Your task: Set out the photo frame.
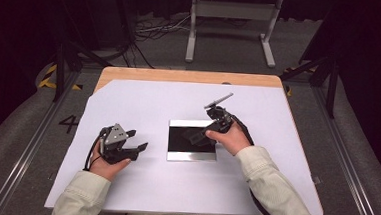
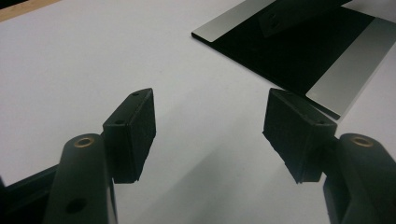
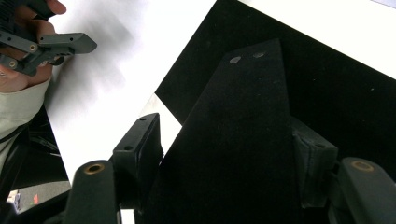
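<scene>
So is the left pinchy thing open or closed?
Open. The left gripper has a wide gap between its two black jaws, with only white table covering showing between them; it holds nothing.

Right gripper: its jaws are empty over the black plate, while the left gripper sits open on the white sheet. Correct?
Not quite. The right gripper is shut on a black wedge-shaped piece, per the right gripper view. The left gripper is open.

cream sleeves (image 1: 269, 175), black jaws, black cables (image 1: 267, 212)
</scene>
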The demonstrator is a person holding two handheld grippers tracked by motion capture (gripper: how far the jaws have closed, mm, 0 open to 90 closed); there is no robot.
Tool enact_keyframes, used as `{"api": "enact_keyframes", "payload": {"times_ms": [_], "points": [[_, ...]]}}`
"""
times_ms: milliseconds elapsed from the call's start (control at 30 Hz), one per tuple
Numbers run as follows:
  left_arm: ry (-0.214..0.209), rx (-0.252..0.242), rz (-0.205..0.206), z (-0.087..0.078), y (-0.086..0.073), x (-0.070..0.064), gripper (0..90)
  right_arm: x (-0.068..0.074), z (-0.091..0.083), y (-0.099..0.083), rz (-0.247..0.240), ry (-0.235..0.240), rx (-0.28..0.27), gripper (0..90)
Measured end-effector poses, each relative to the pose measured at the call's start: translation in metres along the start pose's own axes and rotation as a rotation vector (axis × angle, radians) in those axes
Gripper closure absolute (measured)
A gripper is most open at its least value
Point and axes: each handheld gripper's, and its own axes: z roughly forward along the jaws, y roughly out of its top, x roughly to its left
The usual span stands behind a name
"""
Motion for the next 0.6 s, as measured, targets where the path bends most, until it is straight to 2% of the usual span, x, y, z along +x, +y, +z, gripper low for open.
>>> {"api": "enact_keyframes", "payload": {"times_ms": [400, 600], "points": [[0.0, 0.001, -0.003, 0.0004, -0.0001, -0.0008, 34.7, 0.0042, -0.0005, 0.0002, -0.018, -0.039, 0.008, 39.0], [-0.003, 0.001, -0.001, 0.0012, -0.0002, -0.0012, 34.7, 0.0095, -0.0035, 0.0002, -0.047, -0.055, 0.018, 40.3]]}}
